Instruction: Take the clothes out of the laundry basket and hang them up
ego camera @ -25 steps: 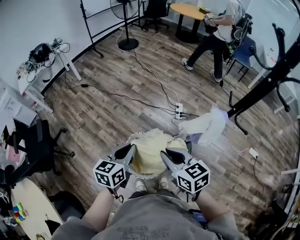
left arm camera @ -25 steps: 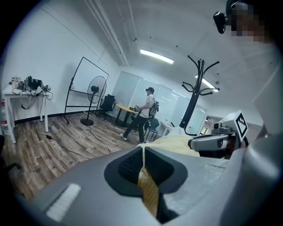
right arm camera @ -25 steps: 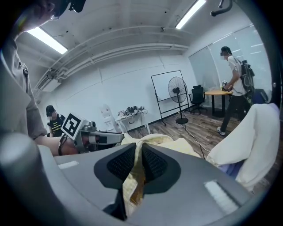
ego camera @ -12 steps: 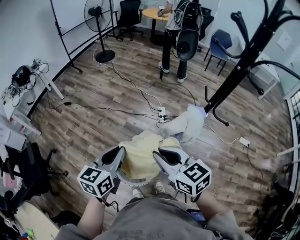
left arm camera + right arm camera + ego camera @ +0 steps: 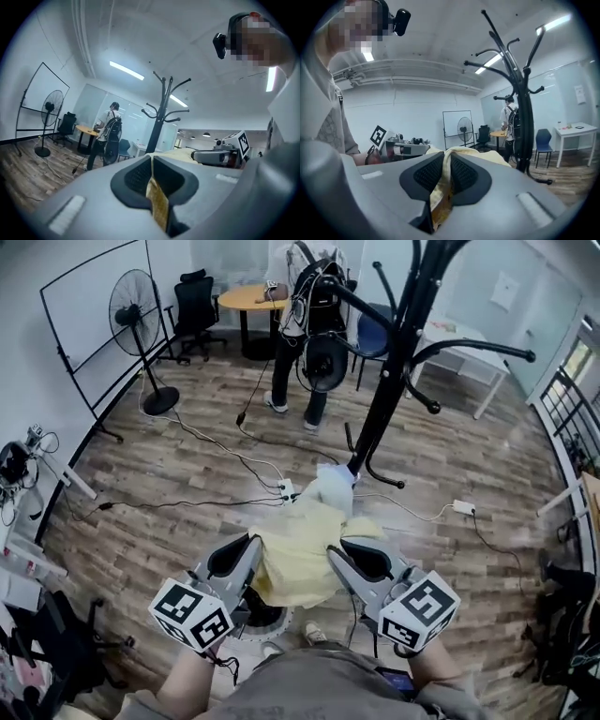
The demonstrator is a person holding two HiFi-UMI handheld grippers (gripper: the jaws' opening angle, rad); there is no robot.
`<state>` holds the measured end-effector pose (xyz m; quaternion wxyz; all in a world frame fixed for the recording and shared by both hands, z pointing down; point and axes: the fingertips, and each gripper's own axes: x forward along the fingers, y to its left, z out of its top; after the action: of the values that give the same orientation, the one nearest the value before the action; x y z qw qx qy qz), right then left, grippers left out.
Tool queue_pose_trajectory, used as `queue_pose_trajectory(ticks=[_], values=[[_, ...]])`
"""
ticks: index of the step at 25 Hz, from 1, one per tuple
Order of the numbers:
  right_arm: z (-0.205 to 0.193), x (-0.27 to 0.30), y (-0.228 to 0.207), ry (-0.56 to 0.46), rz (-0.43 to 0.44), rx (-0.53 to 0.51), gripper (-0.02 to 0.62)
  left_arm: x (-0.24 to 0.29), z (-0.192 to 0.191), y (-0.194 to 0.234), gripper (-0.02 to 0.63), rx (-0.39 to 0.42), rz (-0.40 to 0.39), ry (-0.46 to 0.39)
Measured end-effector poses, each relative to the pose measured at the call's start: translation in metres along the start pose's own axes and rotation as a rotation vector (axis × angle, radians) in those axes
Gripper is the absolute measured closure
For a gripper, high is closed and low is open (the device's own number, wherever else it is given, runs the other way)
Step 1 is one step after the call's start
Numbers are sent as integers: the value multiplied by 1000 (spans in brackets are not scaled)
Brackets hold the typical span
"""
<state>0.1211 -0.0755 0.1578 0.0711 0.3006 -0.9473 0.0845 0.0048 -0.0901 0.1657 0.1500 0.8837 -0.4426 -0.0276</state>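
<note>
Left gripper (image 5: 152, 165): jaws shut together on a thin fold of the yellow garment (image 5: 302, 554). A narrow strip of cloth runs down the slit between the pads, and its lower end is lost under the gripper body.
Right gripper (image 5: 446, 161): jaws clamped on a thicker bunch of the same garment. The cloth swells up over the pads and covers their tips.
Yellow garment: held up between the two grippers in front of the person, clear of the floor. It hangs crumpled, so neither sleeves nor collar can be made out.
Laundry basket (image 5: 255, 622): on the floor just ahead of the person's feet. Only a dark arc of it shows between the left gripper and the hanging cloth, and its contents are hidden.
Pale garment (image 5: 330, 491): a white-blue bundle just beyond the yellow one, near the foot of the coat stand. Whether it lies on the floor or hangs from the yellow cloth cannot be told.
Coat stand (image 5: 398, 352): black and upright, beyond the garments. Its top is cut off by the upper edge of the head view.
Marker cubes (image 5: 192, 615): one on each gripper, nearest the person, covering most of each hand.
Bystander (image 5: 305, 343): stands beside the coat stand, partly covered by a dark bag.
Floor fan (image 5: 131, 306): far left, near the wall.
Cables (image 5: 220, 451): trail across the wooden floor to a power strip (image 5: 286, 491).
</note>
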Motion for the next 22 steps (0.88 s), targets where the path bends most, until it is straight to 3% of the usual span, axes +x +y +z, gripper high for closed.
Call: queue_pose_trajectory(ticks=[7,10,13,16,22], values=[[26,-79,-42,-99,-157,7,520,56,26,-73,588,53,-191,-32],[60,-107,-55,-165,-190,-42,520,77,55,-100,588,92,-254,-67],[112,-123,-62,-240,-187,-111,522,89,99,-117,588,58,-319,-124],[168,-129,-66,-308,-165,-173,522,95,151,-123,588,41,-345,-200],[238,-138,-88,-388,-188,-318,522,110,222,-135,588,145,-321,-305]])
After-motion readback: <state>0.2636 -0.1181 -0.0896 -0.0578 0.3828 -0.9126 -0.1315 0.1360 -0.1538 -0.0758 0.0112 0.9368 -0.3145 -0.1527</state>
